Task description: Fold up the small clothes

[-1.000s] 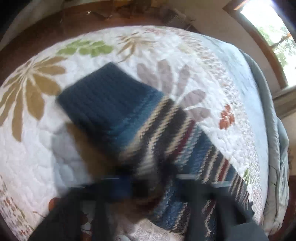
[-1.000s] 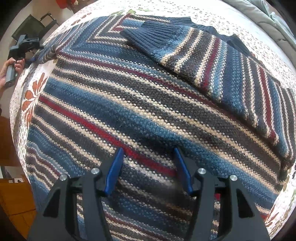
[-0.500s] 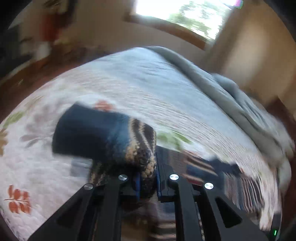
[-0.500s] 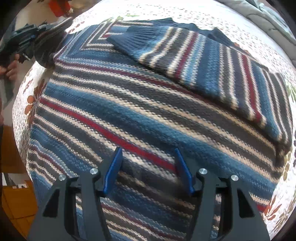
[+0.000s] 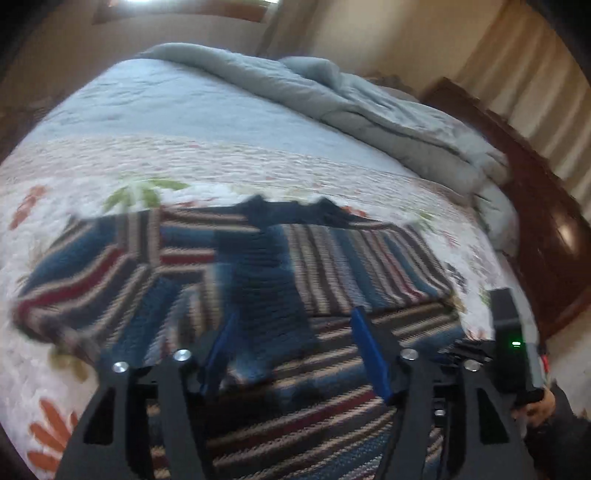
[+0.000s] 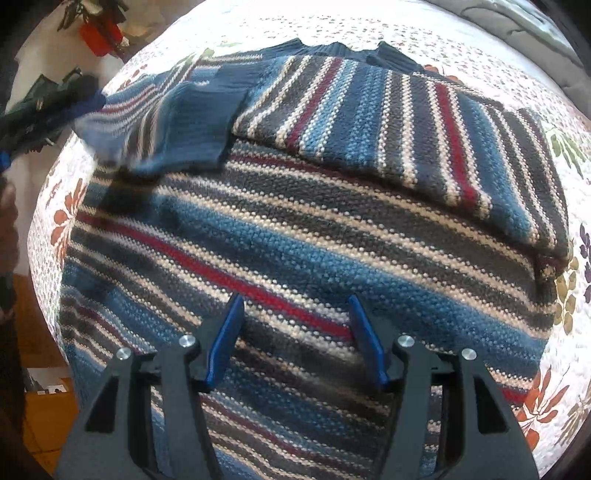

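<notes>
Released from the left gripper [image 5: 291, 354], the sleeve [image 6: 192, 125] now lies folded across the striped sweater [image 6: 314, 236] on the bed [image 5: 207, 122]. Left jaws stand wide and empty. Right gripper [image 6: 295, 339] hovers over the sweater, jaws wide too.

The sweater [image 6: 295, 229] is coarse, nubbly knit. The quilt [image 6: 443, 33] is stitched matt cloth. The headboard [image 5: 546, 206] looks like glossy wood, though blurred.

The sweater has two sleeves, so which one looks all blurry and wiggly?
The sleeve with the plain blue cuff, on the picture's left. It is smeared with motion; the striped sleeve lies flat and sharp across the sweater.
</notes>
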Motion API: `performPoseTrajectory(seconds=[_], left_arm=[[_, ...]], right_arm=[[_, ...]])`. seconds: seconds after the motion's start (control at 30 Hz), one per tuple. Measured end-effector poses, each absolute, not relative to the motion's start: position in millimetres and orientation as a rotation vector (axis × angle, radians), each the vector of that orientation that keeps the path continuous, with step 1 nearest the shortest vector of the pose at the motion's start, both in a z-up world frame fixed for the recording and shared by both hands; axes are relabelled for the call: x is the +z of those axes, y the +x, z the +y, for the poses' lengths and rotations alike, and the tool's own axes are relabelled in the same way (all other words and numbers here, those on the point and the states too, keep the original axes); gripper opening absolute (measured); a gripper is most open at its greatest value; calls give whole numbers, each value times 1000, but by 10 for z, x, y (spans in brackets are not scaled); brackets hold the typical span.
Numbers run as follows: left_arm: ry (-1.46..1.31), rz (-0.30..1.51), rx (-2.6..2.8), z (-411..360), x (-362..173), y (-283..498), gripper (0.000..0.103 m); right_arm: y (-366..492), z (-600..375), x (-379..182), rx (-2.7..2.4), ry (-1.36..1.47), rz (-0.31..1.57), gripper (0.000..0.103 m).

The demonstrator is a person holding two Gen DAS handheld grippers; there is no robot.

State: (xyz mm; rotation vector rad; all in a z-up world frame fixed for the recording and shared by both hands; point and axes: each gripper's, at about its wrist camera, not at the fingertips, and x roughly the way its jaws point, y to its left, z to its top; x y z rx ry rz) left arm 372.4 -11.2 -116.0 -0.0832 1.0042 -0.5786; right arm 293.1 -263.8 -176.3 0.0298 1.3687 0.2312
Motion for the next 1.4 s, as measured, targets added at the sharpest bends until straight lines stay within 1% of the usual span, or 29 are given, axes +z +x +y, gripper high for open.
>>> performPoseTrajectory(seconds=[0.1, 0.2, 0.37, 0.5, 0.53, 0.57, 0.67, 0.73, 0.77, 0.8, 0.83, 0.87, 0.93, 1.07, 1.17, 1.23, 1.33, 1.4], left_arm=[[-120, 988, -408, 120, -1207, 3705, 71], [-150, 1040, -273, 286, -1365, 3702, 72], [-184, 1026, -224, 481, -1517, 3689, 73], [-188, 1014, -210, 592, -1406, 3759, 74], [-197, 992, -197, 638, -1368, 3765, 79], [-200, 984, -193, 667, -1344, 3767, 81], [-235, 976, -174, 832, -1284, 3780, 81], [-265, 979, -172, 904, -1277, 3781, 81], [-277, 983, -163, 942, -1285, 3788, 81], [-282, 987, -154, 957, -1291, 3791, 81], [-285, 989, -147, 970, -1295, 3791, 81], [-288, 988, -145, 985, -1293, 3791, 81], [-297, 977, -131, 1036, -1267, 3788, 81], [-326, 962, -93, 1140, -1252, 3775, 83], [-326, 985, -96, 1112, -1322, 3806, 83], [-319, 995, -106, 1062, -1357, 3822, 83], [-293, 1010, -128, 942, -1417, 3844, 83], [-262, 1029, -139, 833, -1478, 3858, 84]], right_arm=[[2944, -2664, -1670, 236, 38, 1349, 59], [3044, -2578, -1568, 250, 46, 1333, 59], [3343, -2240, -1538, 269, 52, 1338, 59], [3705, -2000, -1659, 281, 119, 1356, 59], [3785, -1962, -1700, 281, 128, 1365, 59], [3846, -1931, -1740, 279, 133, 1373, 59], [4000, -1851, -1881, 273, 165, 1413, 60], [4026, -1791, -1895, 290, 170, 1404, 52], [4048, -1756, -1888, 314, 187, 1402, 41], [4078, -1732, -1889, 330, 201, 1403, 27], [4091, -1709, -1888, 342, 208, 1402, 8], [4107, -1700, -1870, 360, 213, 1399, 5], [4135, -1731, -1802, 388, 254, 1392, 5], [4165, -1990, -1362, 397, 273, 1271, 5], [4144, -2364, -947, 313, 194, 1176, 5], [4110, -2600, -807, 222, 109, 1140, 5], [4004, -3004, -782, 135, 90, 1132, 5], [3964, -3328, -931, 52, 100, 1161, 5]])
